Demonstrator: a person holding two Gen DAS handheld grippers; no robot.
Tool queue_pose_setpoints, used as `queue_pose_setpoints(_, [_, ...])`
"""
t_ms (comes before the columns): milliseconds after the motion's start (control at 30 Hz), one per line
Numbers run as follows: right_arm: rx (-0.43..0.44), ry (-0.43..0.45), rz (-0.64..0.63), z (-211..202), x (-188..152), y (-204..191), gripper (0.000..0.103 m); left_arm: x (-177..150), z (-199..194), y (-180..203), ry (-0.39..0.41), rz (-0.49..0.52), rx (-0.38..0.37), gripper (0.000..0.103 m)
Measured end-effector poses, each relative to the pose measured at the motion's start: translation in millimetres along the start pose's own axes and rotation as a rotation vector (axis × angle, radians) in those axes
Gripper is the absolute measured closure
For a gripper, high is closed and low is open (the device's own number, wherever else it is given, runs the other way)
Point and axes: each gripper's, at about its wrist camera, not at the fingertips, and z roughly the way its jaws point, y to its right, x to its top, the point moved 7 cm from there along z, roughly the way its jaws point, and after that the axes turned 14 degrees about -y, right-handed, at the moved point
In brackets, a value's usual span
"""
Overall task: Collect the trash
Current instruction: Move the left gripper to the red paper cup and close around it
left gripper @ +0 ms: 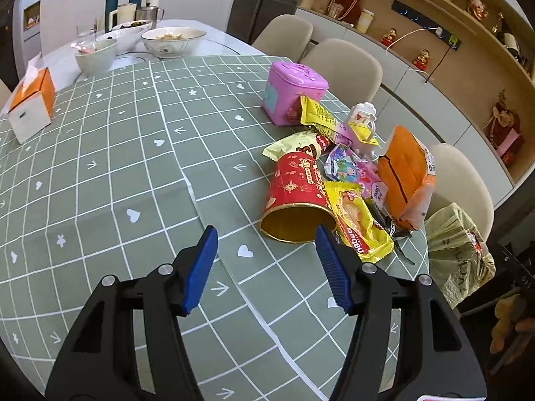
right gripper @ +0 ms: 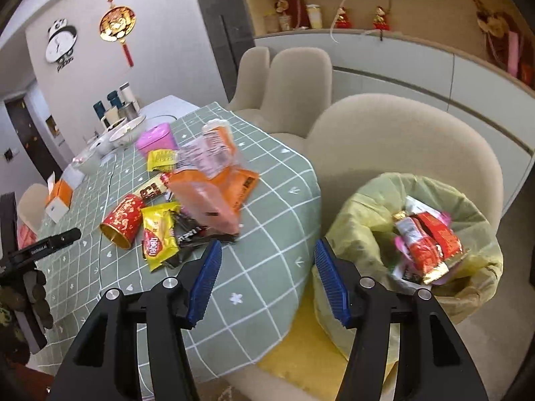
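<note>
Both tongs are gaping wide and holding nothing over the trash pile on the bench.

The left tongs (left gripper: 265,240) are hovering just short of the red paper cup (left gripper: 296,197), which is lying on its side on the green checked bench (left gripper: 133,167), its long axis running toward the camera and its gold-lined mouth facing the tongs. A yellow snack wrapper (left gripper: 359,222) is lying just beside the cup's rim, its red lettering too distorted to read, and an orange packet (left gripper: 406,177) is leaning upright next to it. A pink lidded box (left gripper: 294,92) is standing farther back. The right tongs (right gripper: 267,257) are hanging over the bench edge beside the lined trash bin (right gripper: 367,220), which is sitting on a chair with red wrappers inside.
</note>
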Motion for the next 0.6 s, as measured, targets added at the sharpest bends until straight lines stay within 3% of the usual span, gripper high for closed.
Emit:
queue_pose_setpoints(300, [-0.044,-0.043,0.027,10,-15,-18,0.048,24,21,16,-0.012,0.010,-0.103,0.045])
queue_pose_setpoints(600, [-0.092,-0.084,0.046,13,-46,-18,0.048,41,52,29,-0.015,0.038,-0.052,0.042])
